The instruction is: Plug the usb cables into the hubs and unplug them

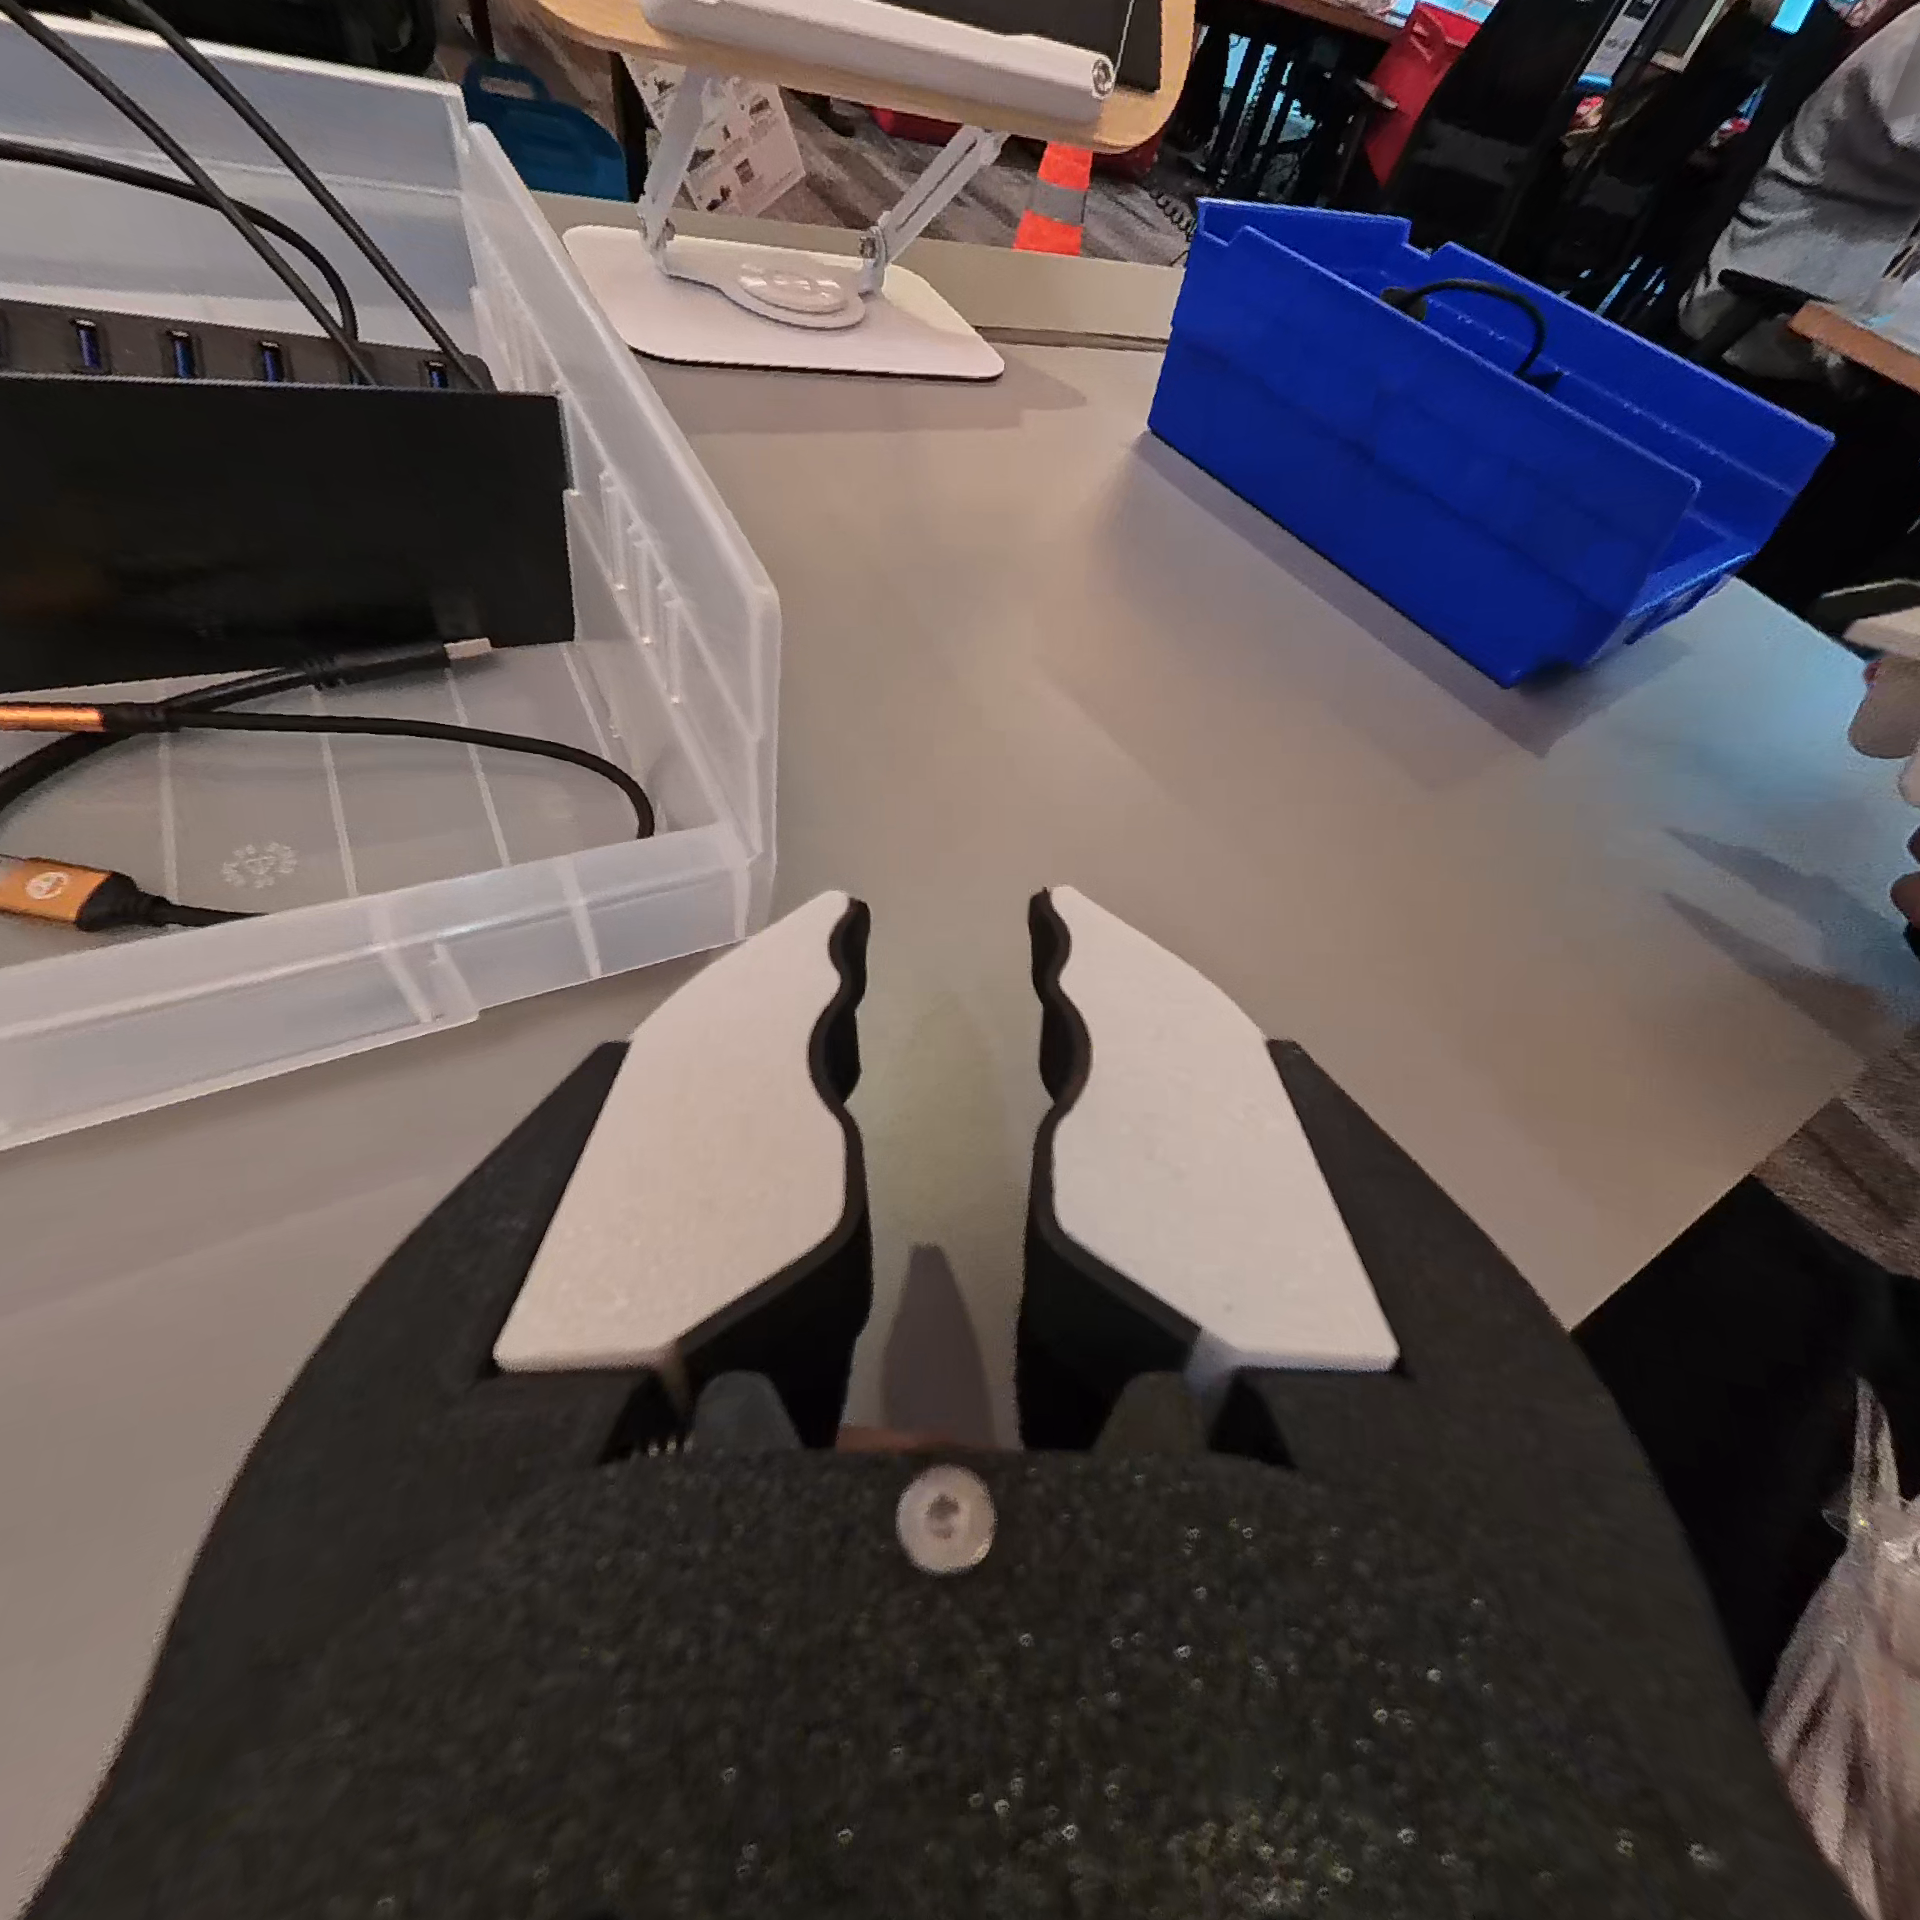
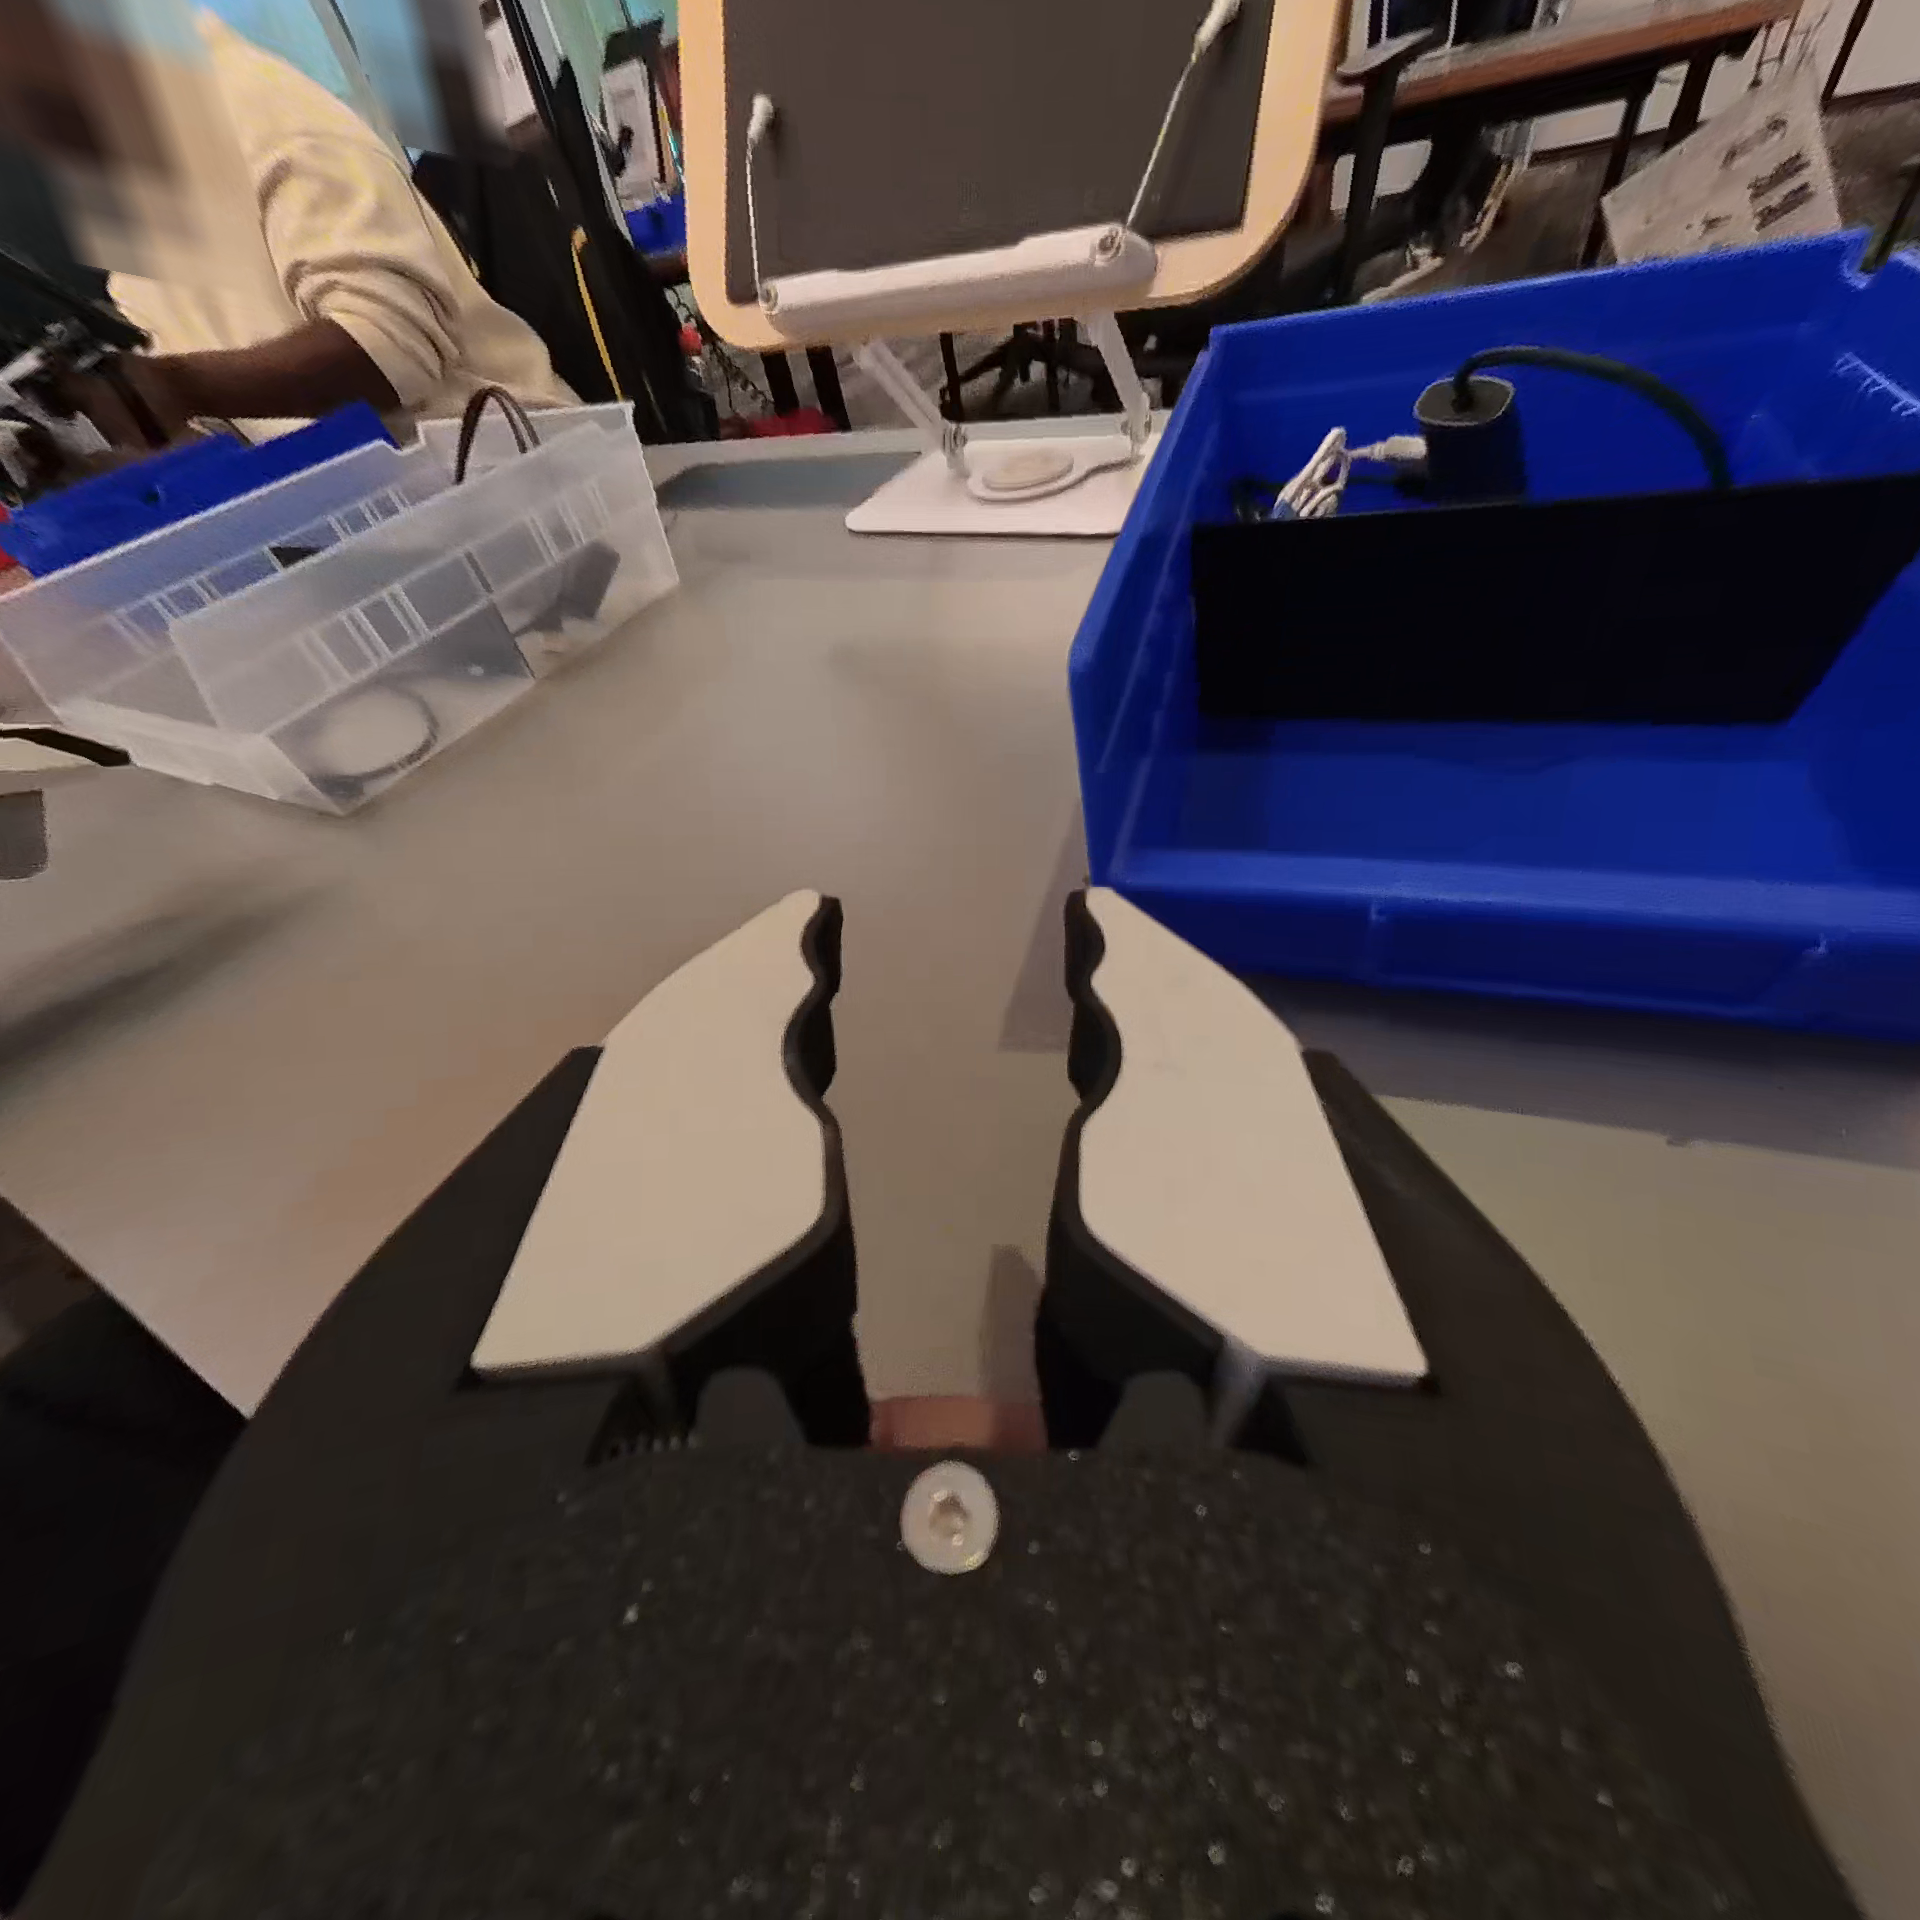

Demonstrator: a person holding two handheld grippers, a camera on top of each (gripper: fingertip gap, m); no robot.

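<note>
My left gripper (image 1: 948,914) is open and empty above the grey table, just right of a clear plastic bin (image 1: 665,644). In that bin a black USB hub (image 1: 239,348) with blue ports stands behind a black divider (image 1: 281,520), with black cables running to it. Loose cables lie in front: one with an orange plug (image 1: 57,883) and one with a silver plug (image 1: 462,652). My right gripper (image 2: 951,914) is open and empty, left of a blue bin (image 2: 1455,894). That bin holds a dark hub (image 2: 1470,436) with a black cable and a white cable (image 2: 1314,483) behind a black divider (image 2: 1507,623).
A white tablet stand (image 1: 790,301) holds a wood-framed board at the table's back; it also shows in the right wrist view (image 2: 997,478). The blue bin (image 1: 1455,468) shows at the right of the left wrist view, the clear bin (image 2: 343,623) at the left of the right wrist view. A person in a cream sweater (image 2: 343,239) works behind it.
</note>
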